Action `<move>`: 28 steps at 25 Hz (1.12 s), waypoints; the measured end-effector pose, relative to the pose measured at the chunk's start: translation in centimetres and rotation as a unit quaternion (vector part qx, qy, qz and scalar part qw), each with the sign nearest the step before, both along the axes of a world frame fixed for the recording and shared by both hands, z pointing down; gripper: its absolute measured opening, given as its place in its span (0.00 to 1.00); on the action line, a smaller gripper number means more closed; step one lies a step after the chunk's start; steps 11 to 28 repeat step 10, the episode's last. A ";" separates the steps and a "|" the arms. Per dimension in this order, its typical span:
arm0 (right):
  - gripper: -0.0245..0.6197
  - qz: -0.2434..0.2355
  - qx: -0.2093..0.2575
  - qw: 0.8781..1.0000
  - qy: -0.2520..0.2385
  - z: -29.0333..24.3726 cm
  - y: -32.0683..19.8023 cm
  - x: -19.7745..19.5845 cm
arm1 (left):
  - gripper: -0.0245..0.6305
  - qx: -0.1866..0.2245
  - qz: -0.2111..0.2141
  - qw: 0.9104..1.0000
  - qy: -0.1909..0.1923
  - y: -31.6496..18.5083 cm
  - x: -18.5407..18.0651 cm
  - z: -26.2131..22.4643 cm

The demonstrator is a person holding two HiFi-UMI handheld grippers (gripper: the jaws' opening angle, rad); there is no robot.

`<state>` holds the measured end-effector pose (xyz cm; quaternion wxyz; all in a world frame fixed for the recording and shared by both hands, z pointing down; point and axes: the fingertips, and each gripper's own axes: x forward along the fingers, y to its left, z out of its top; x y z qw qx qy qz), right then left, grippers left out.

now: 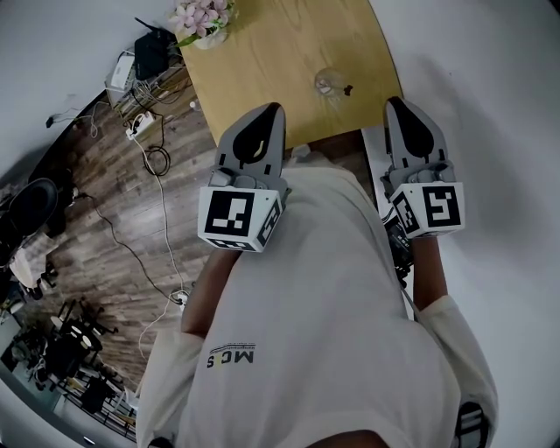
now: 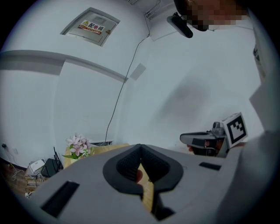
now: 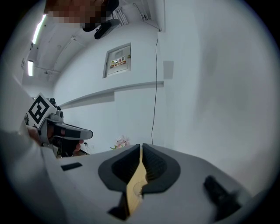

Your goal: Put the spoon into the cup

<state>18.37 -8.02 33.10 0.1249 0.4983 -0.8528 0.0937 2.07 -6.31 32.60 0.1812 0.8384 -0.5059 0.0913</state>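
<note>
Jaws of the left gripper [image 2: 140, 148] stand closed, tips meeting, with only a thin wedge-shaped slit behind them; nothing is between them. Its pads [image 2: 126, 165] are dark, finely ribbed rubber set in smooth grey moulded shells. The right gripper [image 3: 141, 147] is in the same condition: ribbed black pads [image 3: 123, 168] meeting at the tips, a narrow slit below, nothing held. Pale wood grain of the table [image 1: 262, 61] shows through both slits. Each gripper carries a white cube with black square markers at its rear, the left cube [image 1: 238, 217] and the right cube [image 1: 430, 206]. Both sets of jaws point forward over the near edge of the table and touch nothing. The cup [image 1: 329, 82] is clear glass, rounded and low, standing on the wood ahead of the jaw tips, between the two grippers and closer to the right one, well apart from both. A small dark item [image 1: 347, 89] lies against the cup's right side; it is too small to confirm as the spoon. Pink flowers [image 1: 203, 17] stand at the far left corner, beyond the left jaws.
</note>
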 end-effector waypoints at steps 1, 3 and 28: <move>0.10 0.000 -0.001 1.000 -0.001 0.0 0.0 0.1 | 0.05 0.000 0.002 1.000 -0.001 0.0 0.1 0.0; 0.10 0.001 -0.001 1.000 -0.001 0.1 -0.1 0.2 | 0.05 0.000 0.005 1.000 -0.002 -0.1 0.3 0.1; 0.10 0.005 -0.005 1.000 -0.003 0.8 -0.3 0.2 | 0.05 -0.004 0.005 1.000 -0.001 -0.5 0.2 0.7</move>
